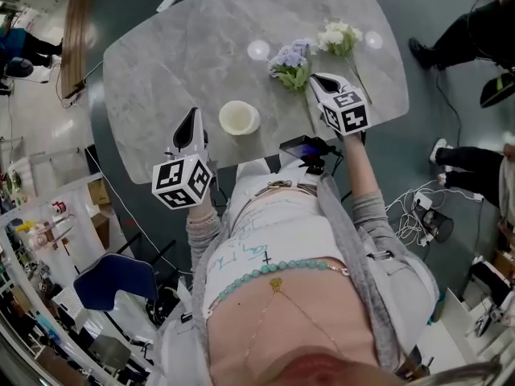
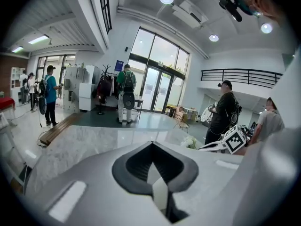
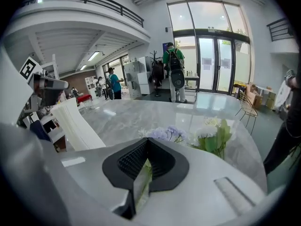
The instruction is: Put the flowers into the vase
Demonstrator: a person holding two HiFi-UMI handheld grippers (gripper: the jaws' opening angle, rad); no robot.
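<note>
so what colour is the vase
Cream white vase, plain with no pattern; clearest in the head view.

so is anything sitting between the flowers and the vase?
Nothing visible. Bare table lies between the purple flowers and the vase. The white flowers lie beyond the purple ones, farther from the vase. The left gripper is on the vase's other side, off that path.
</note>
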